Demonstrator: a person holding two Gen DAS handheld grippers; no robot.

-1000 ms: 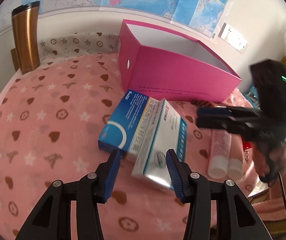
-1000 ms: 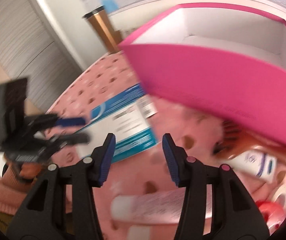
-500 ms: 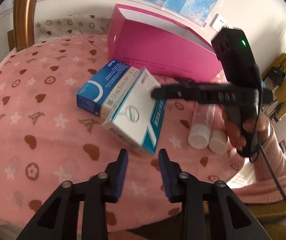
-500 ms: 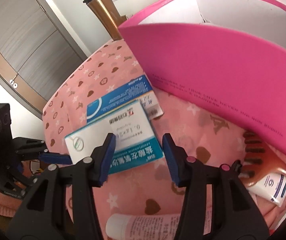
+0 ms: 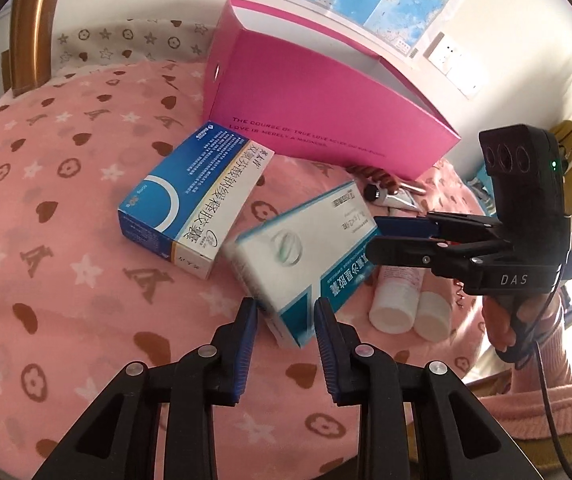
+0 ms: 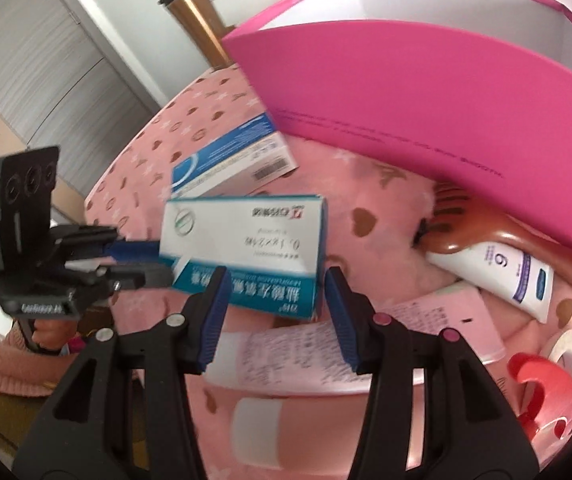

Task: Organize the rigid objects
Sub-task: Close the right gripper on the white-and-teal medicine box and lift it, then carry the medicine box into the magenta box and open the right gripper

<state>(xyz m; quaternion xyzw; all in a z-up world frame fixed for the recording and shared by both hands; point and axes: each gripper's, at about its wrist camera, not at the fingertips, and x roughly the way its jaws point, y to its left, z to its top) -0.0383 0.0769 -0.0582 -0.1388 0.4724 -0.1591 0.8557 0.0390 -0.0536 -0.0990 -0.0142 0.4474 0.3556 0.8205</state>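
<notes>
Two changes: the left claw (image 5: 284, 306) has narrowed onto the near corner of the white-teal medicine box (image 5: 297, 248), now clear of the blue box (image 5: 190, 200) at 10 o'clock. The right claw (image 6: 276, 277) hangs half-wide, empty. Likely next stop: the pink box (image 5: 317, 112) at 12 o'clock
</notes>
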